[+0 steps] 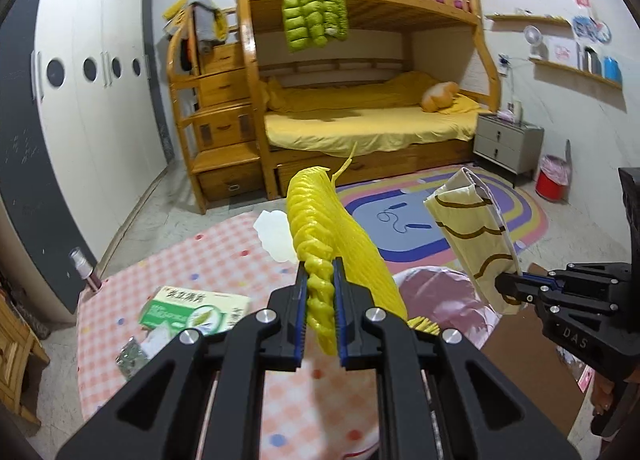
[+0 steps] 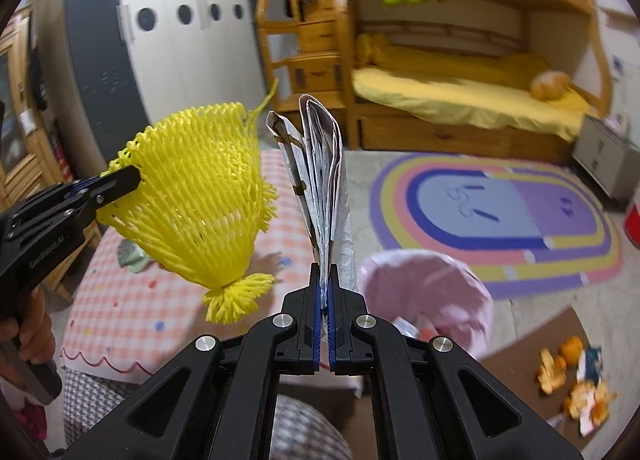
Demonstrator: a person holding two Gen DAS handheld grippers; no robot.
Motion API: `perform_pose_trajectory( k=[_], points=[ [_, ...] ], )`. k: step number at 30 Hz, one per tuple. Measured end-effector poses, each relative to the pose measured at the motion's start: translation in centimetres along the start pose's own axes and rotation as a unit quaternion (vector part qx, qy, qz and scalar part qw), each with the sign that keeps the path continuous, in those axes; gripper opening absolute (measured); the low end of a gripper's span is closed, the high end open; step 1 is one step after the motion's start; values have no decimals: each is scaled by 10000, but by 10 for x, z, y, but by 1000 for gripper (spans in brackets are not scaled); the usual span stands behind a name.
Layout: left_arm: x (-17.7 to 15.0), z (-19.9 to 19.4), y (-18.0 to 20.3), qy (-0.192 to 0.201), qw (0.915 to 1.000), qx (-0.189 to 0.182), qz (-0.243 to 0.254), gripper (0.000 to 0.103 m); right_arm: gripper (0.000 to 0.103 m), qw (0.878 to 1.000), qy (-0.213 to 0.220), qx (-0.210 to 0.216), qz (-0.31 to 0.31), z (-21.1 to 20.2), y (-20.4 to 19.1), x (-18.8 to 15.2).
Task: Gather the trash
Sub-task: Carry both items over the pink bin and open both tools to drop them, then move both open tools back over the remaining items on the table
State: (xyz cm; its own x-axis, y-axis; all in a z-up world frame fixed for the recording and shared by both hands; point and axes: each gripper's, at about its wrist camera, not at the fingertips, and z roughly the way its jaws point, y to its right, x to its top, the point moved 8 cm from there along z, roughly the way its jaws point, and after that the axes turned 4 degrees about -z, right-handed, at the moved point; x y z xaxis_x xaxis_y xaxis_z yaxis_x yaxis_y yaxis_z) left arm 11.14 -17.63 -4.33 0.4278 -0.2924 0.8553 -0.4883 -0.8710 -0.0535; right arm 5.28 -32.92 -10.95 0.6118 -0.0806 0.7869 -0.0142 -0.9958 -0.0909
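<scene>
Left gripper (image 1: 320,280) around yellow foam net (image 1: 332,219) (wrapper (image 2: 320,179) in right gripper (image 2: 324,280))

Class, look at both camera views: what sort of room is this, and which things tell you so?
Most likely a child's bedroom: a wooden bunk bed with yellow bedding, a white wardrobe, and a colourful rainbow rug on the floor.

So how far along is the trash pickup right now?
Done: some trash lies in the pink-lined bin. In hand: the left claw grips a yellow net and the right claw a wrapper. Left: the green box and orange peels.
</scene>
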Motion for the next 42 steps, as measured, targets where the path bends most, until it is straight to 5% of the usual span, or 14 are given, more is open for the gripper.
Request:
perform_pose_trajectory(
  k=[13, 28, 30, 32, 33, 36, 38, 42],
  points=[
    [-17, 42, 90, -277, 9968, -421, 612, 10, 2, 9937, -415, -523, 902, -6, 83, -62],
    [-14, 136, 127, -735, 9941, -349, 711, 13, 2, 9824, -918, -604, 1511, 73, 136, -76],
    [-14, 142, 127, -774, 9940, -345, 696, 21, 3, 9812, -972, -628, 1547, 83, 141, -78],
    [-13, 147, 125, -827, 9940, -263, 672, 53, 7, 9800, -1015, -638, 1590, 92, 145, -79],
    [-13, 148, 122, -844, 9942, -240, 623, 58, 7, 9794, -1019, -649, 1621, 97, 147, -78],
    [-12, 147, 107, -910, 9950, -217, 346, 58, 19, 9795, -955, -540, 1692, 106, 151, -78],
    [-11, 143, 98, -925, 9953, -163, 251, 58, 36, 9802, -936, -578, 1647, 107, 152, -75],
    [-12, 125, 74, -900, 9959, -73, 37, 59, 36, 9816, -677, -576, 1690, 83, 148, -62]
  ],
)
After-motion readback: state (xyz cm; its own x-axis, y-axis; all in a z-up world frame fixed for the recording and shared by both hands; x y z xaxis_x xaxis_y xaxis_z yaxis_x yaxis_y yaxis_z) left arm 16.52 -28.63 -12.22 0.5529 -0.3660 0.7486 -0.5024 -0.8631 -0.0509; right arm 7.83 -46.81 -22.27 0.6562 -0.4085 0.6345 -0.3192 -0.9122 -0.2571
